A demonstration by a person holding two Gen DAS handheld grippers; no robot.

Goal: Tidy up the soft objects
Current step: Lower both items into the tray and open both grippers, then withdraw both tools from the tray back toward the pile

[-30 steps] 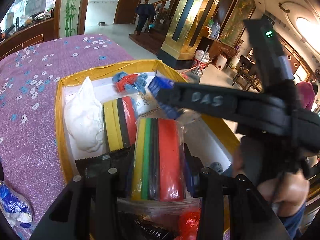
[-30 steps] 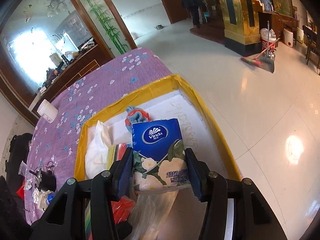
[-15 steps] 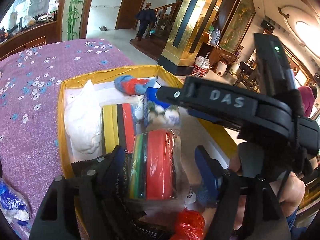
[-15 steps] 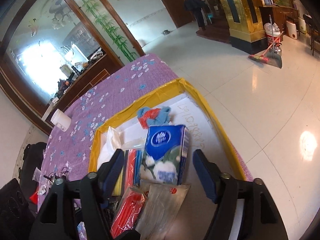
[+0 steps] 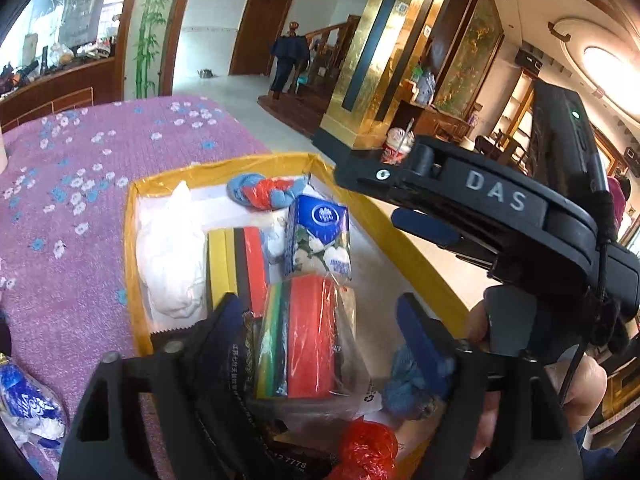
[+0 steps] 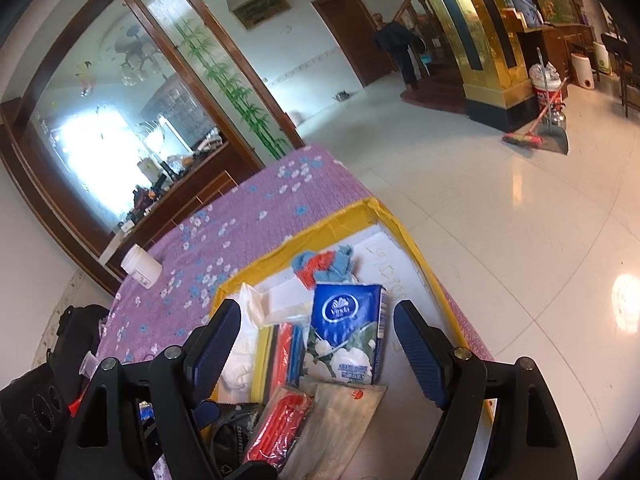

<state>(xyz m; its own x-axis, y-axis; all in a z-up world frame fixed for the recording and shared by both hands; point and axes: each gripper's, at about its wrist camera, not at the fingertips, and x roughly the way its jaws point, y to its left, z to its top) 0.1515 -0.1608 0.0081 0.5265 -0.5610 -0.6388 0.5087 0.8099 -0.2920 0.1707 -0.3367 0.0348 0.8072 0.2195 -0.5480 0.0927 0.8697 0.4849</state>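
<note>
A yellow-rimmed white box holds the soft things. A blue tissue pack lies in its middle. A clear bag of coloured sponges lies just in front of it. A second sponge stack, a white bag and a blue-red cloth lie further in. My left gripper is open over the sponge bag. My right gripper is open above the tissue pack; its body shows in the left wrist view.
The box sits at the edge of a purple flowered tablecloth. A white jar stands on the cloth. A blue-white packet lies at the left. A red bag and a blue cloth are near the left fingers. Tiled floor lies beyond.
Both grippers opened and drew back. The left let go of the sponge bag and the right let go of the tissue pack; both now lie in the box.
</note>
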